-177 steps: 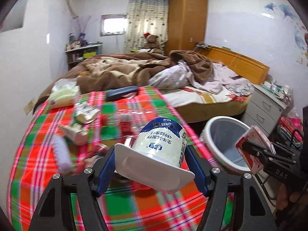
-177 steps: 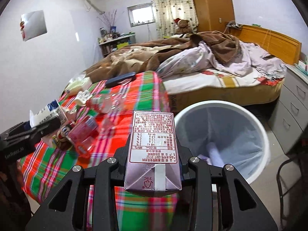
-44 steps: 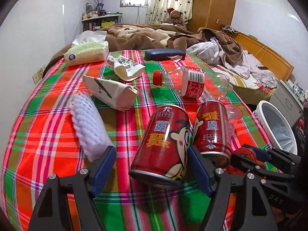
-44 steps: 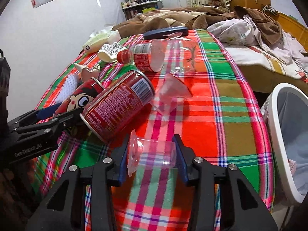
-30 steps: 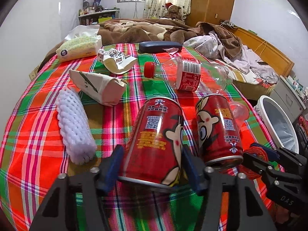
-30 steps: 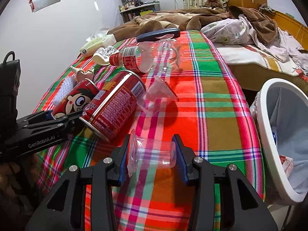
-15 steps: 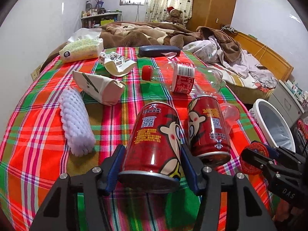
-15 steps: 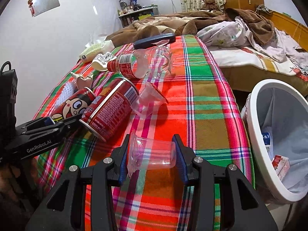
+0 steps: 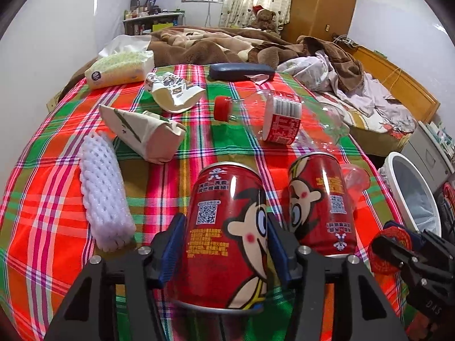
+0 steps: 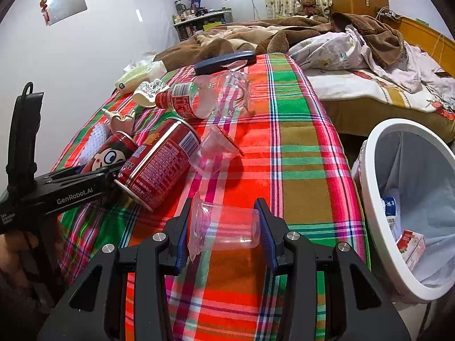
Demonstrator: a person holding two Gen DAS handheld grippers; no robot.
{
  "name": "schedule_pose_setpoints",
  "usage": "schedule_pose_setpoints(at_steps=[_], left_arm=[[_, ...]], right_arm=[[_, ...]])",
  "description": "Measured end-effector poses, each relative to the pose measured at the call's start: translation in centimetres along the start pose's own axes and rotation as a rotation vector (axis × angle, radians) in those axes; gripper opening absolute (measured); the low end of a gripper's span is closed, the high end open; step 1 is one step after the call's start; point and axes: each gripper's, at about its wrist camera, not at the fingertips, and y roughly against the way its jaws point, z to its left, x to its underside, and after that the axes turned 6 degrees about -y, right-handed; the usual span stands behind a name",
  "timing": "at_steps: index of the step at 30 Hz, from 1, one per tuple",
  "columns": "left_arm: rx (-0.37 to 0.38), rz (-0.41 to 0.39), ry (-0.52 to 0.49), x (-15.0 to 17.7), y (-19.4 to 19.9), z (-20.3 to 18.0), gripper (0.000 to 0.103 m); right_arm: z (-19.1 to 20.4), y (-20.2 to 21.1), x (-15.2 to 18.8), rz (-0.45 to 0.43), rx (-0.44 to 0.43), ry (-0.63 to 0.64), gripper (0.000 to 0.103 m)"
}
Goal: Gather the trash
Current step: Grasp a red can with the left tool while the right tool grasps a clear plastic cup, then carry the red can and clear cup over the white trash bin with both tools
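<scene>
left claw (image 9: 224,244) gripping can (image 9: 227,236), bin (image 10: 369,199) past table edge

I saw the table (image 9: 42,204) under its red-and-green plaid cloth. On it lay a white foam net sleeve (image 9: 103,196), a crushed beige carton (image 9: 145,133), a crumpled paper cup (image 9: 173,93), a tissue pack (image 9: 119,69), a dark blue case (image 9: 241,71), a clear bottle (image 9: 273,118) on its side, a second red can (image 9: 322,204), and a clear cup (image 10: 213,150).

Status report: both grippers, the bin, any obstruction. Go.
Left gripper shut on red can, jaws just closing. Right gripper shut on clear cup. Bin open at table's right edge, path unobstructed.
</scene>
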Motion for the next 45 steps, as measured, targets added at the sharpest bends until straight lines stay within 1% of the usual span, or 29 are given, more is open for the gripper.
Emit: schedule_pose_setpoints(at_steps=[6, 14, 22, 26, 32, 36, 40, 43, 45], left_arm=[[-0.006, -0.014, 0.009, 0.4, 1.0, 0.0, 0.055], [-0.007, -0.087, 0.007, 0.5, 4.8, -0.8, 0.054], [-0.003, -0.151, -0.028, -0.2, 7.7, -3.1, 0.053], [0.004, -0.173, -0.049, -0.6, 8.7, -4.7, 0.053], [0.048, -0.198, -0.101, -1.5, 9.4, -8.4, 0.052], [0.077, -0.203, -0.139, -2.2, 9.2, -11.2, 0.052], [0.116, -0.198, -0.157, -2.4, 8.6, -13.3, 0.052], [0.119, -0.199, -0.178, -2.7, 8.4, -14.8, 0.052], [0.142, -0.201, -0.185, -3.0, 8.2, -15.7, 0.052]], right_arm=[[-0.3, 0.5, -0.2, -0.012, -0.005, -0.005, 0.043], [-0.8, 2.3, -0.7, -0.061, -0.011, -0.011, 0.043], [-2.2, 4.4, -1.2, -0.119, -0.011, -0.030, 0.043], [-3.3, 5.4, -1.5, -0.145, -0.002, -0.044, 0.043], [-5.2, 6.9, -1.7, -0.177, 0.027, -0.064, 0.043], [-6.7, 7.9, -1.9, -0.202, 0.051, -0.092, 0.043], [-7.8, 8.8, -1.9, -0.220, 0.067, -0.107, 0.043], [-8.7, 9.2, -2.1, -0.230, 0.085, -0.114, 0.043], [-9.3, 9.3, -2.2, -0.235, 0.094, -0.125, 0.043]])
